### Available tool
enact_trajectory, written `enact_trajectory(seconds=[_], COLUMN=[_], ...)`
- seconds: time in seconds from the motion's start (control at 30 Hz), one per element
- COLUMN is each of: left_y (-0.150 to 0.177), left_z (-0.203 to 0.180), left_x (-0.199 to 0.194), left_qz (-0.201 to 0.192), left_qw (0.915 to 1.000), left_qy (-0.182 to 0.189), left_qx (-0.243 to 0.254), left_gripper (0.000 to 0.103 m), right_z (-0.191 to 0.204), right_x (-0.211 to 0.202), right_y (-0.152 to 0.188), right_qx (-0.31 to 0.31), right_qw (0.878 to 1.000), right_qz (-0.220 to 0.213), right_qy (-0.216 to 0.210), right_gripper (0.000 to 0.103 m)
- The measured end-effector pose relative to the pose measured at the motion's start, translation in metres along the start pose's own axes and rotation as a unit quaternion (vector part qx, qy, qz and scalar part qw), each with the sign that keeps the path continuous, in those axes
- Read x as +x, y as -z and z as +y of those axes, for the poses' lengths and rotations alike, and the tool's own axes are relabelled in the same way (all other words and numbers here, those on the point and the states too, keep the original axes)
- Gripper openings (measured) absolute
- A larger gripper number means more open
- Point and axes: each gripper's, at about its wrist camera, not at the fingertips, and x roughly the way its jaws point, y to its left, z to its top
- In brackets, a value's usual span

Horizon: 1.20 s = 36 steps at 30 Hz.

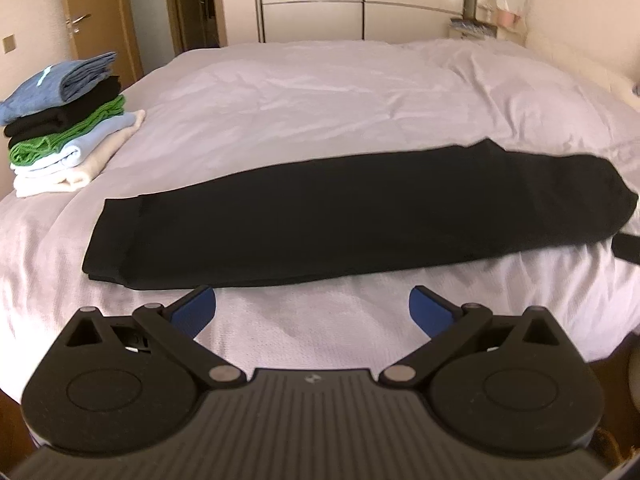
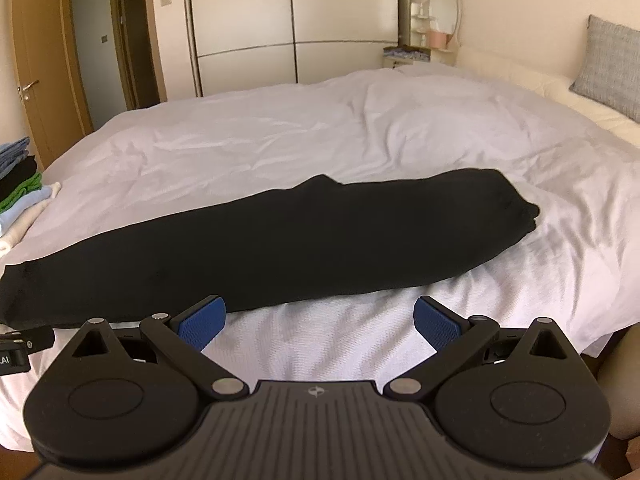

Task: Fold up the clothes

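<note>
Left tool: spread wide, blue pads apart, nothing between them; I hold it over the near edge of the bed.
Right tool: also spread, pads empty, held over the same near edge, to the right of my left tool.
Black garment: lies just ahead of both tools as 1 long narrow strip across the bed, running left to right. It looks doubled lengthwise, layers showing at its left end; a judgement, since the dark cloth hides detail.
Left end: cuff-like band, ahead and left of my left tool.
Right end: bunched and thicker, ahead and right of my right tool.
Near edge: just beyond my pads, not touching them as far as I can tell.
Why so placed: strip laid parallel to the bed edge keeps both ends within reach, 1 per tool.
Bed: pale cover, lightly creased, open space beyond the garment.
Folded stack: 5 or so pieces, far left of my left tool, well apart from the garment; probably parked there to keep the working area open.
Stage: garment partly folded, still long; not yet stack-sized, by my reading.
</note>
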Motion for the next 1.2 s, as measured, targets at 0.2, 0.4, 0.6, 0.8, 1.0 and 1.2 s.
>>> enact_trajectory(seconds=[0.2, 0.4, 0.6, 0.8, 1.0, 1.2], left_y=[-0.002, -0.005, -0.009, 0.001, 0.018, 0.035], left_z=[-0.020, -0.037, -0.045, -0.014, 0.055, 0.127], left_x=[0.008, 0.022, 0.034, 0.047, 0.073, 0.088], left_qz=[0.010, 0.037, 0.049, 0.061, 0.080, 0.067], left_qw=[0.9998, 0.9982, 0.9973, 0.9968, 0.9870, 0.9654], left_qy=[0.019, 0.045, 0.054, 0.042, 0.039, 0.046], left_qx=[0.006, -0.010, -0.009, -0.029, -0.134, -0.248], left_gripper=[0.102, 0.102, 0.102, 0.102, 0.102, 0.102], right_z=[-0.023, -0.056, -0.066, -0.056, -0.025, -0.002], right_x=[-0.001, -0.007, 0.002, 0.036, 0.078, 0.115], right_y=[0.006, 0.005, 0.006, 0.009, 0.003, -0.003], right_qx=[0.008, 0.035, 0.045, 0.083, 0.069, 0.066], right_qw=[1.000, 0.998, 0.998, 0.994, 0.991, 0.988], right_qz=[-0.015, -0.052, -0.052, 0.008, 0.057, 0.082], right_qy=[0.011, 0.010, 0.003, -0.064, -0.104, -0.115], right_gripper=[0.103, 0.103, 0.103, 0.103, 0.103, 0.103])
